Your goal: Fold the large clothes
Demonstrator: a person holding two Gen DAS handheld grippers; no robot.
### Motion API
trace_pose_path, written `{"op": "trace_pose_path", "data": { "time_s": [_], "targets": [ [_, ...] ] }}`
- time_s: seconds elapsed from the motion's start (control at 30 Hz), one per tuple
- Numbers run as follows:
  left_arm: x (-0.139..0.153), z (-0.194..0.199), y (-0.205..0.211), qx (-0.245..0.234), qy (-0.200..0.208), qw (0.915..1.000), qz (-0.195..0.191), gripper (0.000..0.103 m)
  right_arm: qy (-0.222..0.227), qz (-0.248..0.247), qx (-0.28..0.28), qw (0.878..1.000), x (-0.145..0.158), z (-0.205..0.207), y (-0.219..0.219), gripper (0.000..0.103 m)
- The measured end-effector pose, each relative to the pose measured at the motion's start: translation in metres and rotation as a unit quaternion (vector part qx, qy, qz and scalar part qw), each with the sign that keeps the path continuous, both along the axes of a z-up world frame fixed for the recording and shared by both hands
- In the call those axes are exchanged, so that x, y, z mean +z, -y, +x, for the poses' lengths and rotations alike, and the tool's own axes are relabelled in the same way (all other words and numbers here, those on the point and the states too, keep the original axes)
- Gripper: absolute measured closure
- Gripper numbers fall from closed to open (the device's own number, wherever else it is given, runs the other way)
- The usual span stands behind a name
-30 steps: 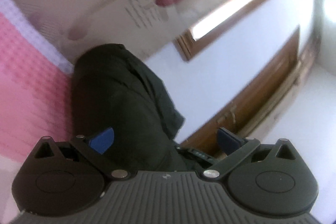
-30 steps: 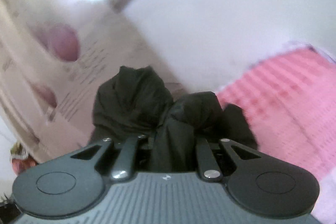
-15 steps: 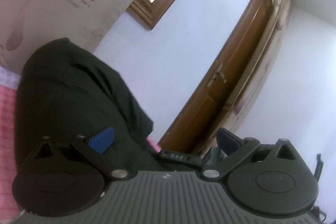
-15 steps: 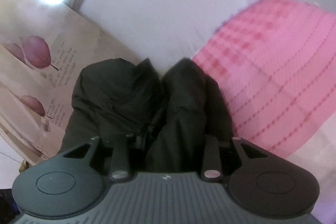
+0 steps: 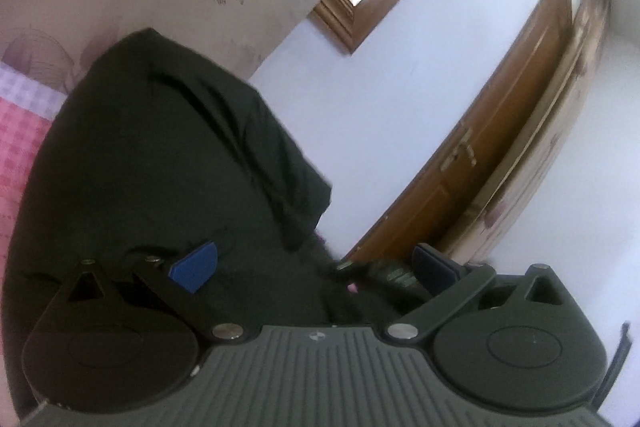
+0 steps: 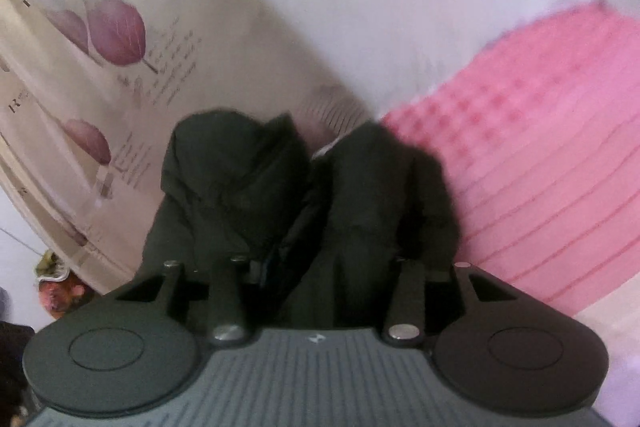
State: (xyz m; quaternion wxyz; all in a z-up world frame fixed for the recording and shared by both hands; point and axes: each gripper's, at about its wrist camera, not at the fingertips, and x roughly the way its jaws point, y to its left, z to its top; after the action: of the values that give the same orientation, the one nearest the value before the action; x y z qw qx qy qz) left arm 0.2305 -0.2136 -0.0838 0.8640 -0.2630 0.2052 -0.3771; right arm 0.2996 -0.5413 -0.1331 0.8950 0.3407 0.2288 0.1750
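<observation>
So the right gripper (image 6: 316, 267) is pinched tight on a thick bunch of the dark garment (image 6: 304, 195), which bulges out ahead of it in two rounded lumps with a deep crease running between them toward 12 o'clock. The left gripper (image 5: 316, 267) is spread wide, blue pads (image 5: 195, 266) well apart, and the same garment (image 5: 160, 167) drapes over its left finger and fills the view from 8 to 11 o'clock; I can't tell if any cloth actually sits between the fingers. What's changed over the last second: both cameras have swung around. The left one had curtain overhead and now looks at a wooden door (image 5: 500, 147) at 2 o'clock and a window frame (image 5: 344, 19) at 12, while the right view has rolled so the pink blanket (image 6: 540, 167) sits at 3 o'clock. My read is the garment's been lifted clear and is being carried or shaken out, so no real fold has been laid down yet. Fabric looks matte, soft and fairly heavy, hanging in broad folds. The blanket is waffle-textured with stitched rows, and the curtain (image 6: 100, 67) is smooth beige with purple leaf prints.
</observation>
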Motion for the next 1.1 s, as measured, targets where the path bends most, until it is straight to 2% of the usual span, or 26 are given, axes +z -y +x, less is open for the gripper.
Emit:
{"op": "trace_pose_path", "data": {
  "time_s": [0.07,0.13,0.23,0.3,0.4,0.5,0.53,0.6,0.67,0.73,0.83,0.9,1.0,1.07,1.1],
  "targets": [
    [-0.005,-0.003,0.005,0.002,0.012,0.9997,0.020,0.000,0.020,-0.029,-0.030,0.999,0.020,-0.010,0.012,0.060],
    [-0.009,-0.004,0.007,-0.004,0.020,0.9993,0.033,0.000,0.052,-0.059,-0.033,0.996,0.045,-0.018,0.013,0.060],
    [-0.013,-0.008,0.007,-0.011,0.026,0.9985,0.047,0.000,0.101,-0.112,0.015,0.988,0.084,-0.017,-0.017,0.062],
    [-0.016,-0.011,0.009,-0.015,0.033,0.9975,0.061,0.000,0.123,-0.164,0.060,0.977,0.104,-0.007,-0.056,0.064],
    [-0.021,-0.014,0.009,-0.019,0.041,0.9965,0.069,0.000,0.128,-0.253,0.107,0.953,0.113,0.017,-0.110,0.070],
    [-0.026,-0.018,0.009,-0.029,0.055,0.9950,0.078,0.000,0.071,-0.333,0.084,0.936,0.093,0.056,-0.130,0.077],
    [-0.028,-0.019,0.009,-0.035,0.061,0.9943,0.081,0.000,0.050,-0.339,0.078,0.936,0.084,0.066,-0.127,0.081],
    [-0.031,-0.021,0.009,-0.042,0.070,0.9930,0.085,0.000,0.011,-0.318,0.068,0.946,0.069,0.080,-0.115,0.082],
    [-0.033,-0.022,0.007,-0.052,0.075,0.9921,0.085,0.001,-0.006,-0.298,0.067,0.952,0.057,0.084,-0.104,0.083],
    [-0.035,-0.021,0.003,-0.056,0.072,0.9924,0.082,0.007,-0.015,-0.293,0.072,0.953,0.047,0.088,-0.100,0.083],
    [-0.038,-0.010,-0.008,-0.051,0.046,0.9958,0.061,0.027,-0.011,-0.284,0.068,0.956,0.032,0.089,-0.094,0.084],
    [-0.042,-0.003,-0.018,-0.049,0.022,0.9977,0.041,0.047,-0.008,-0.259,0.065,0.964,0.025,0.086,-0.085,0.084],
    [-0.046,0.004,-0.025,-0.044,-0.001,0.9986,0.028,0.052,-0.001,-0.230,0.061,0.971,0.023,0.082,-0.073,0.084],
    [-0.045,0.004,-0.026,-0.042,-0.004,0.9987,0.030,0.052,-0.003,-0.220,0.036,0.975,0.037,0.065,-0.064,0.083],
    [-0.045,0.005,-0.025,-0.041,-0.004,0.9987,0.030,0.052,0.012,-0.226,0.019,0.974,0.047,0.049,-0.062,0.081]
  ]
}}
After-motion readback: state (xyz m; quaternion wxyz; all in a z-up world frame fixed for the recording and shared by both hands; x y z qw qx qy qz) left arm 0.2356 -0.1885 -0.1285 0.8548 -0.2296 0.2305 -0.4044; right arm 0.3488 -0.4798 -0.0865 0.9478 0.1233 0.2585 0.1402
